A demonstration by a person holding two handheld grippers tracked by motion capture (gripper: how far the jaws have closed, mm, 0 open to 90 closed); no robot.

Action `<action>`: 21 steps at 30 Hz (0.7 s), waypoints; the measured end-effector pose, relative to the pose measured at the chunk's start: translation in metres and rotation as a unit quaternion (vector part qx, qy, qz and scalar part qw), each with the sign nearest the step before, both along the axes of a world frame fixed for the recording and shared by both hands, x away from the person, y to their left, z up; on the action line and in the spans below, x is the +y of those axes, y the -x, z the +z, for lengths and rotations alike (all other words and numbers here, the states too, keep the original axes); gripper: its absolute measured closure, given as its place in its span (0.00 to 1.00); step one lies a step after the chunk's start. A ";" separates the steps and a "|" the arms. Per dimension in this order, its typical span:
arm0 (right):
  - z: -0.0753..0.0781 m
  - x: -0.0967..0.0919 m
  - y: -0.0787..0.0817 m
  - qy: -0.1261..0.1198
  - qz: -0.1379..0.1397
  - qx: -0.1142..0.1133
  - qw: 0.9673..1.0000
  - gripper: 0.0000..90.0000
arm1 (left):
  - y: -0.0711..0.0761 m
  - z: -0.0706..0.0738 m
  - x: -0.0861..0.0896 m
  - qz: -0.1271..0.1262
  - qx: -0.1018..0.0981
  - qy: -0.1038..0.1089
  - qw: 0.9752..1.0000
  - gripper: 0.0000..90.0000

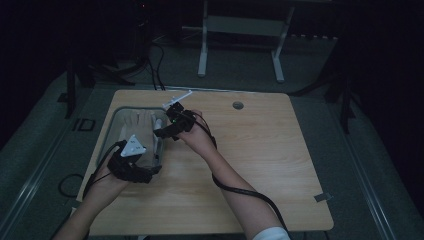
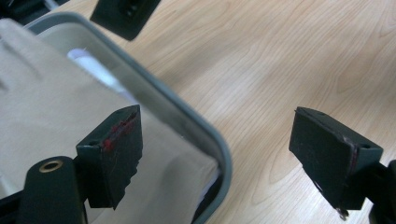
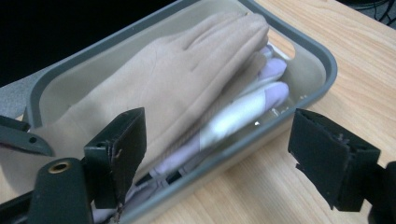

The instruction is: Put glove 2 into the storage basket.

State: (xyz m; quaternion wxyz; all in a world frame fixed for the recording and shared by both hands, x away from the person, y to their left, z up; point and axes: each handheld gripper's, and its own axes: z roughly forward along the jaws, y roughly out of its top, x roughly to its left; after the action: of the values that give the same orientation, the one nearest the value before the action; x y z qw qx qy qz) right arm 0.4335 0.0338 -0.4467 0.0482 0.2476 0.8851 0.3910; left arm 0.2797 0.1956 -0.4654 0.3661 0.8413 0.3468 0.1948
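Glove: beige glove [image 3: 154,88] lies flat inside the grey-rimmed bin [image 3: 289,42], on top of the stack; also seen in the high view [image 1: 137,121] and the left gripper view [image 2: 51,102].
Under it: a pale lilac-white glove [image 3: 243,109], fingers poking out along the near wall of the bin.
Long axis: runs along the bin's length. In the high view the fingers point away from the person, the cuff toward the near end.
Bin place: left part of the wooden table [image 1: 260,150], near its left edge.
Left gripper [image 1: 131,165]: over the bin's near end; jaws stand wide apart, nothing between them. In its own view [image 2: 224,154] one jaw hangs over the beige fabric, the other over bare wood, with the bin's rim between.
Right gripper [image 1: 172,125]: at the bin's right rim, about mid-length; jaws wide apart and empty. Its own view [image 3: 219,158] looks across the rim, one jaw over the cuff end, the other outside over the table.
Key relation: glove lies below and just beyond both pairs of jaws; neither touches it. Left is nearer the cuff, right nearer the middle and fingers.
Judgement: gloves appear stowed; any regrasp would mean a short dip over the rim, jaws set across the glove's long axis.
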 end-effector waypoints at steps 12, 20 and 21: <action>-0.007 -0.033 0.010 0.016 0.001 -0.013 1.000 0.21 | 0.003 -0.011 -0.027 -0.030 0.004 0.020 0.999 0.20; -0.012 -0.057 0.019 0.015 -0.001 -0.021 1.000 0.21 | 0.004 -0.025 -0.043 -0.048 0.013 0.025 0.998 0.20; -0.014 -0.059 0.020 0.015 -0.002 -0.020 1.000 0.21 | 0.004 -0.026 -0.044 -0.048 0.014 0.026 0.998 0.20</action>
State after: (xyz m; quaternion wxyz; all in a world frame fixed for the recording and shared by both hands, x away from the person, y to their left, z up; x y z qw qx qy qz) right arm 0.4135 -0.0252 -0.4604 0.0700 0.2404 0.8893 0.3827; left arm 0.2754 0.1513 -0.4912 0.3921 0.8497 0.3160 0.1562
